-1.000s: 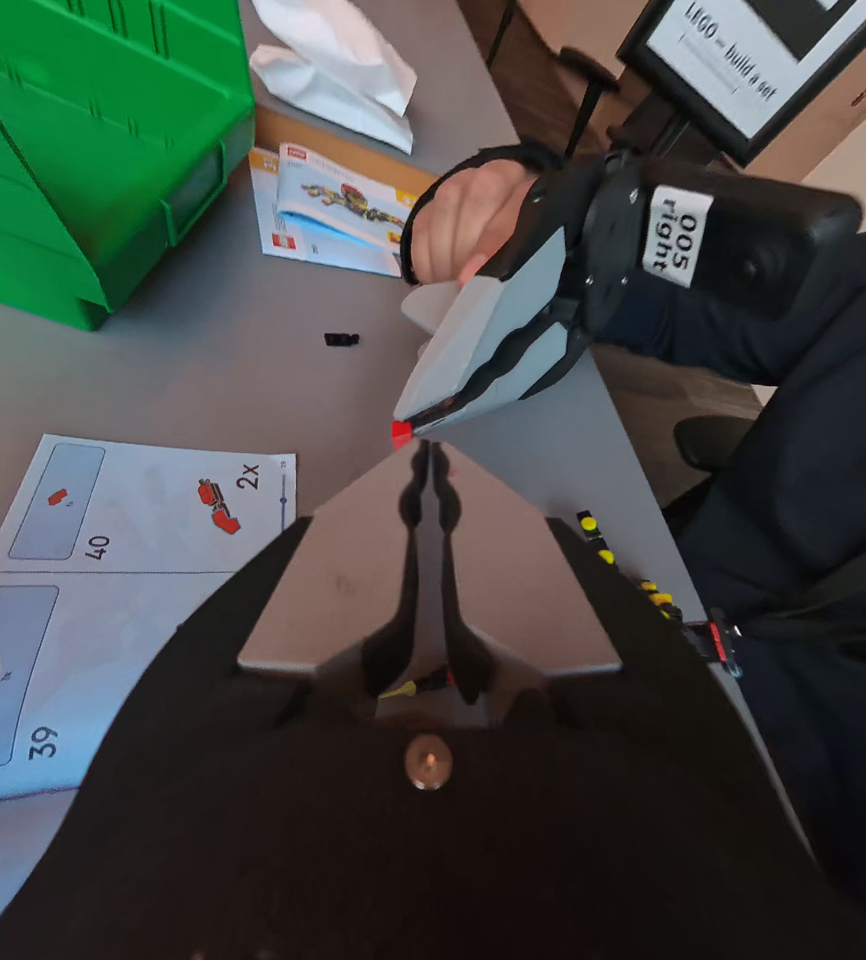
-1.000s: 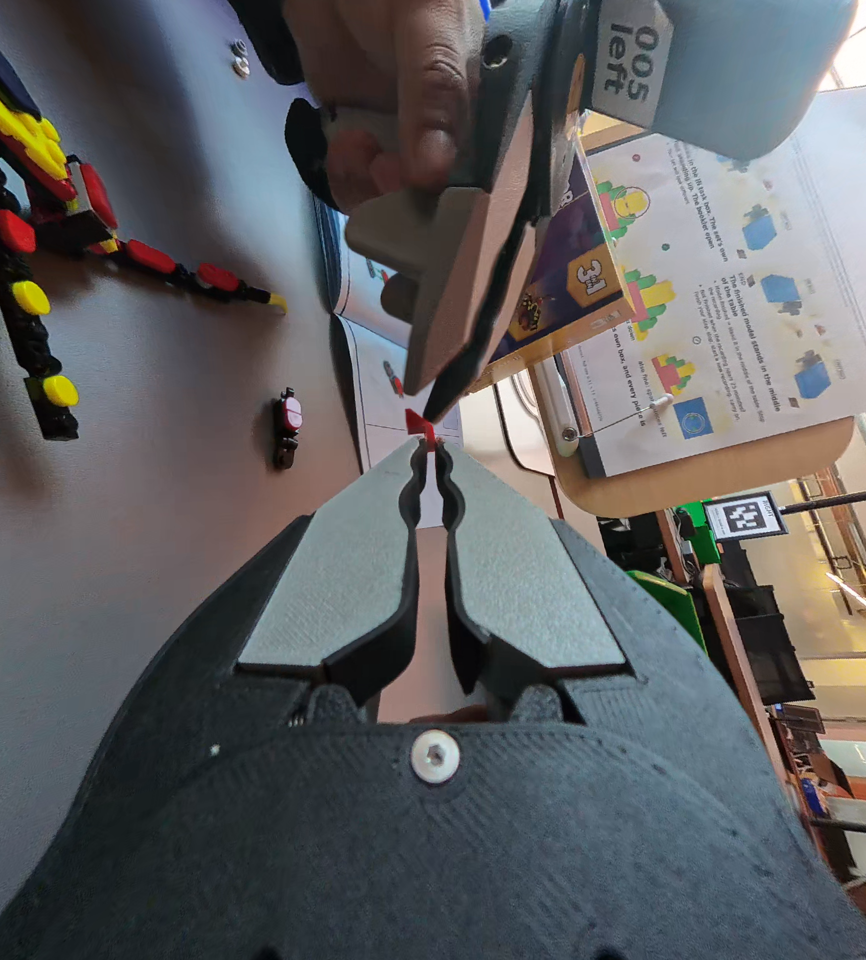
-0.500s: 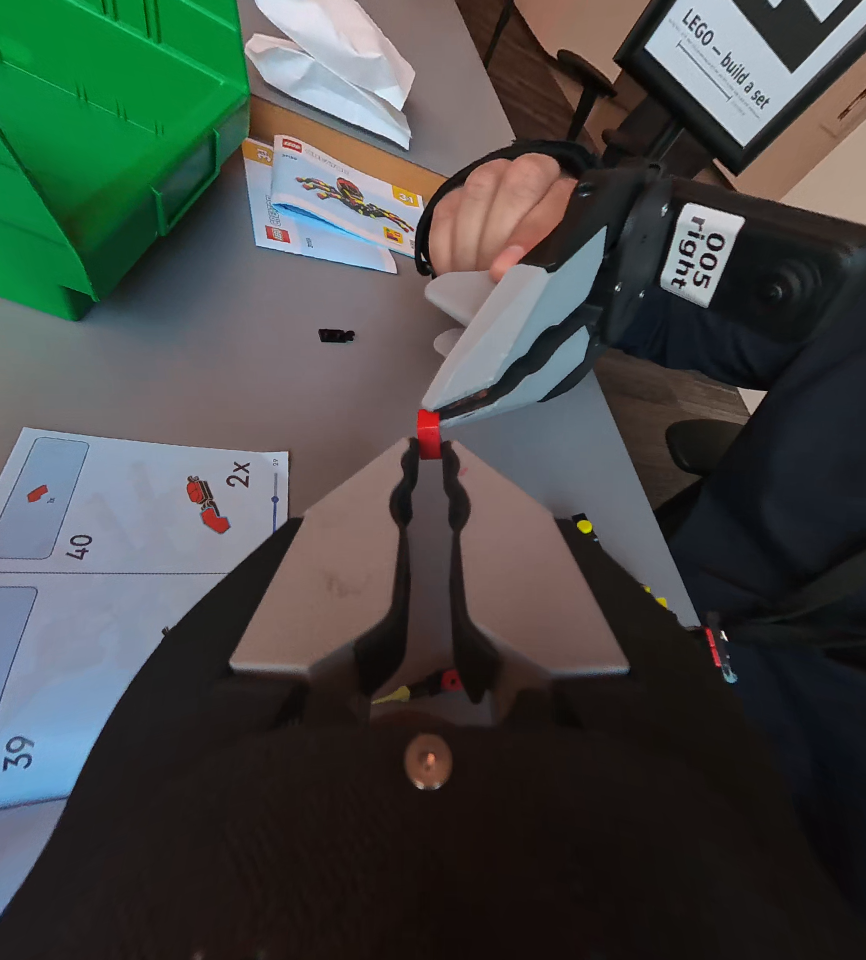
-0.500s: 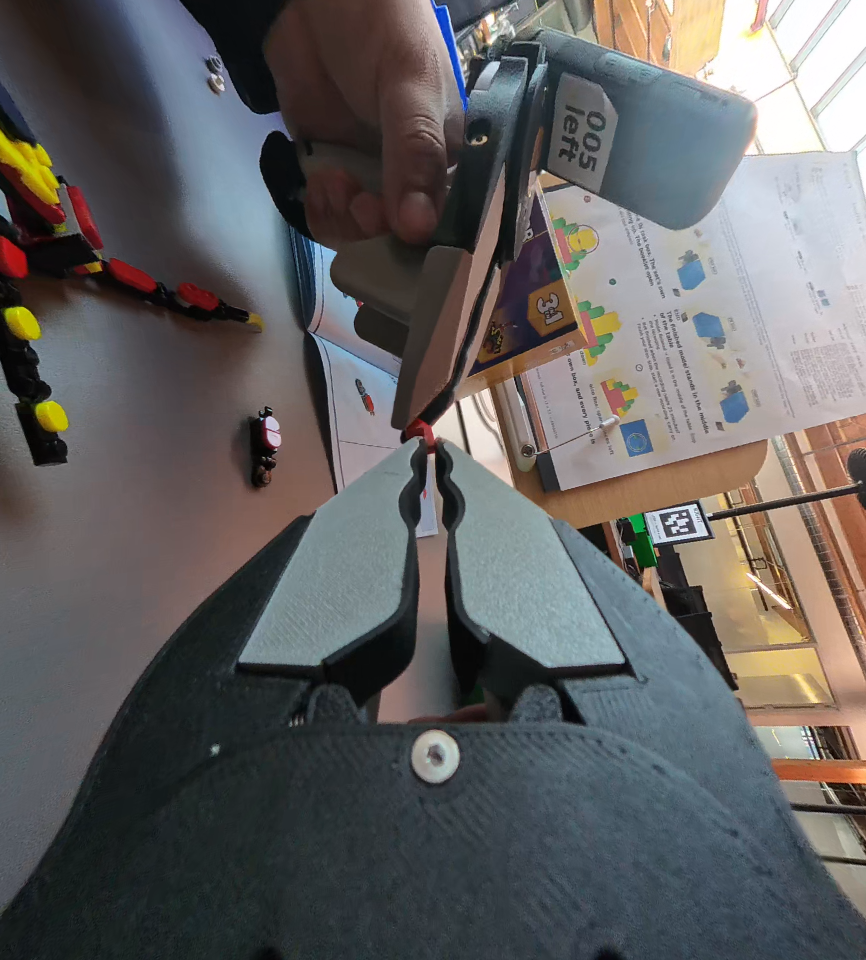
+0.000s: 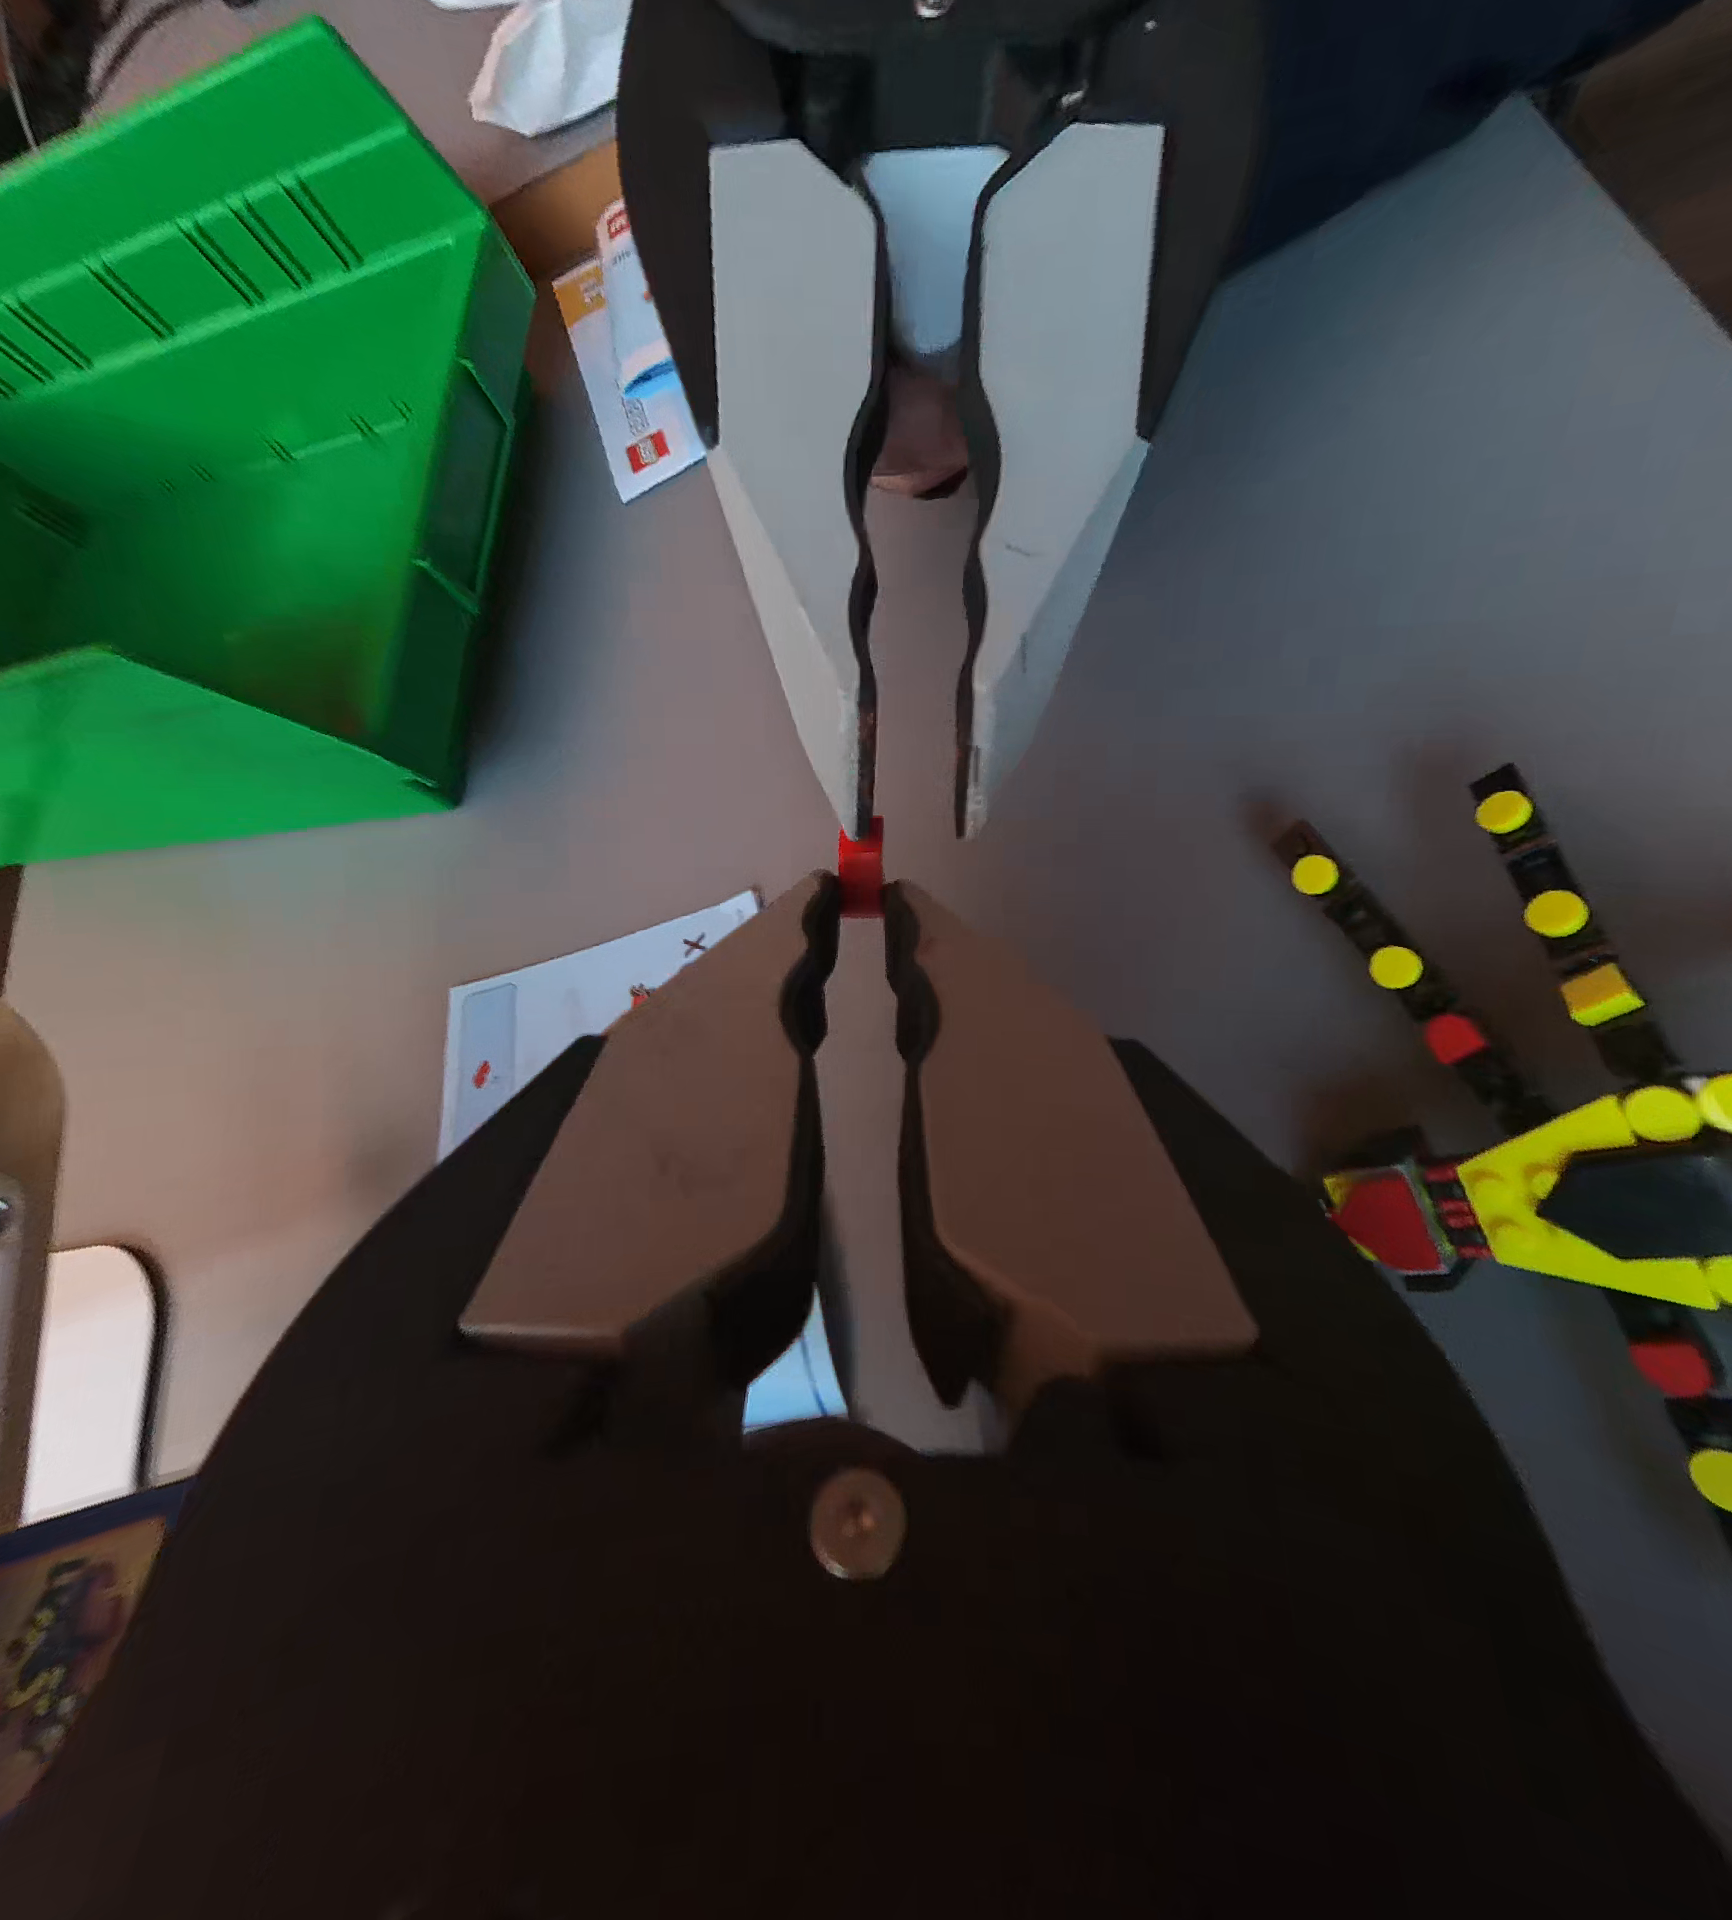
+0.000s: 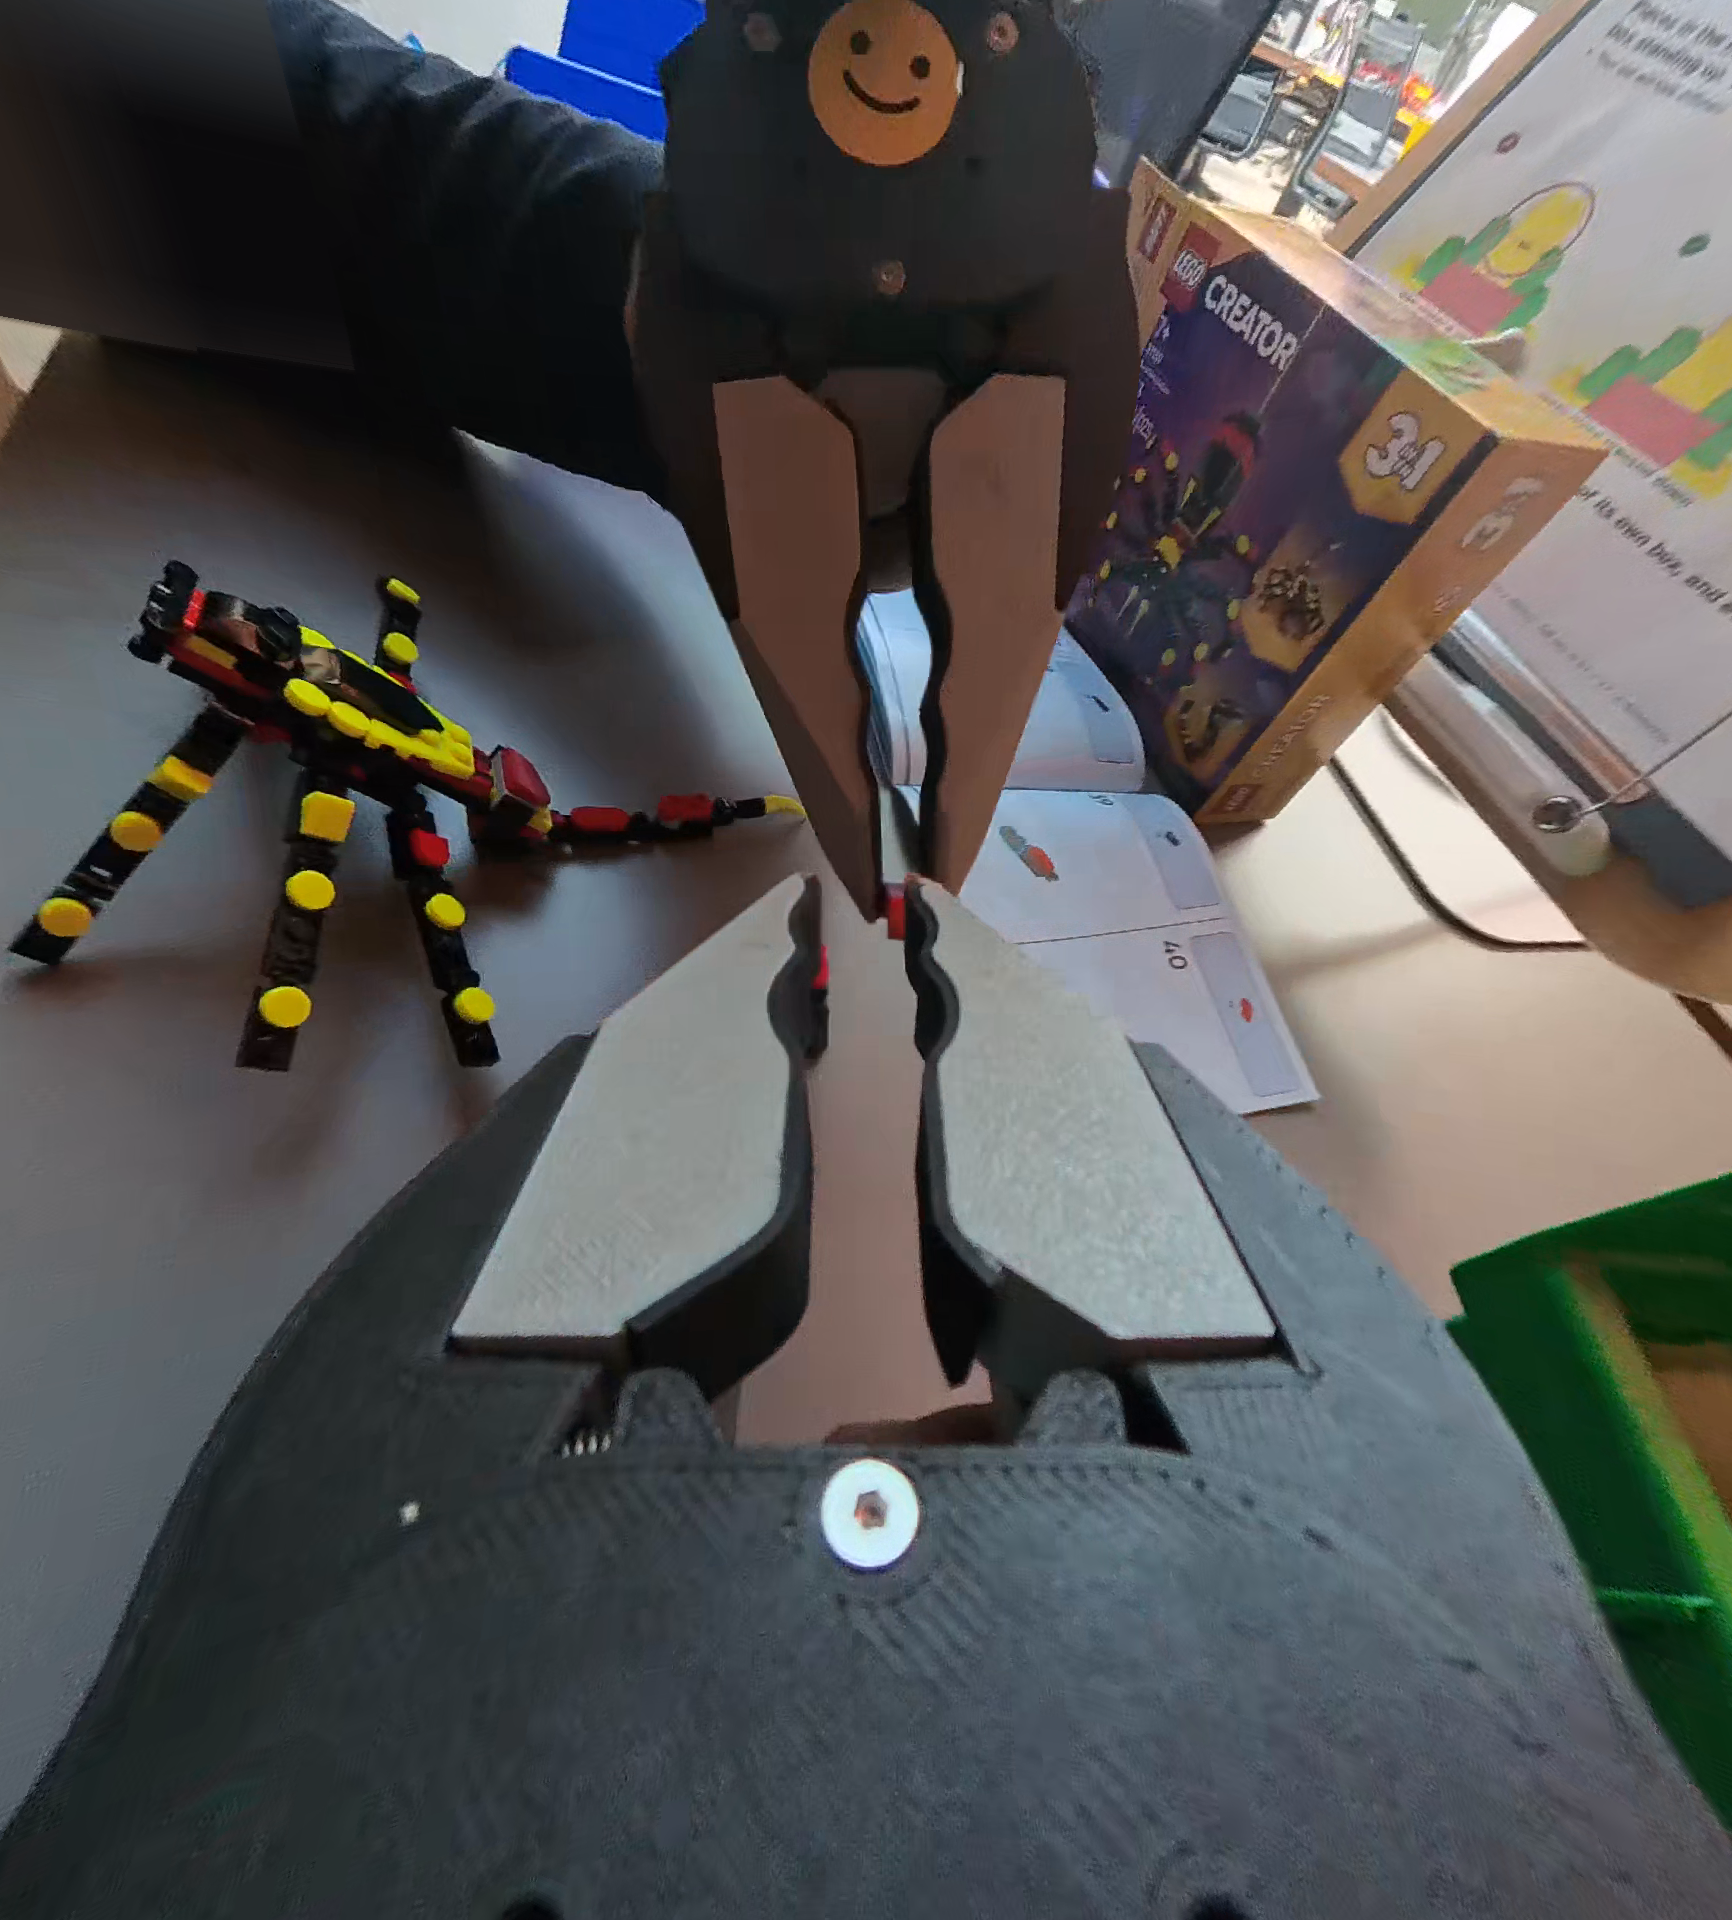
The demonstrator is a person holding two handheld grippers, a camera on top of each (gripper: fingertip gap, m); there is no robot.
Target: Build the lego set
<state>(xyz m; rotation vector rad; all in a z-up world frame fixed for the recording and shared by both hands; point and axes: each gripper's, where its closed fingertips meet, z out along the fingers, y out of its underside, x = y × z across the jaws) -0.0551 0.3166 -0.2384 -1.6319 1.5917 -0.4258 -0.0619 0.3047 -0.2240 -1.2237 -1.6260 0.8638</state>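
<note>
A small red brick is pinched in the tips of my left gripper, which is shut on it above the table. My right gripper faces it tip to tip from the top of the left wrist view. Its jaws are apart, and one finger touches the brick. In the right wrist view my right gripper is open, and the left gripper comes down from above with the red brick. The black, yellow and red spider-like model stands on the table to the left; it also shows in the left wrist view.
An open instruction booklet lies under the grippers, with the set's box behind it. A small red and black piece lies on the table. A green bin stands to one side. A printed sheet on a board stands at the right. Less than 4 cm separates the two grippers' tips.
The red brick has passed from my right gripper to my left. The left shut on it, then the right opened. Both grippers have turned to face each other head on.
</note>
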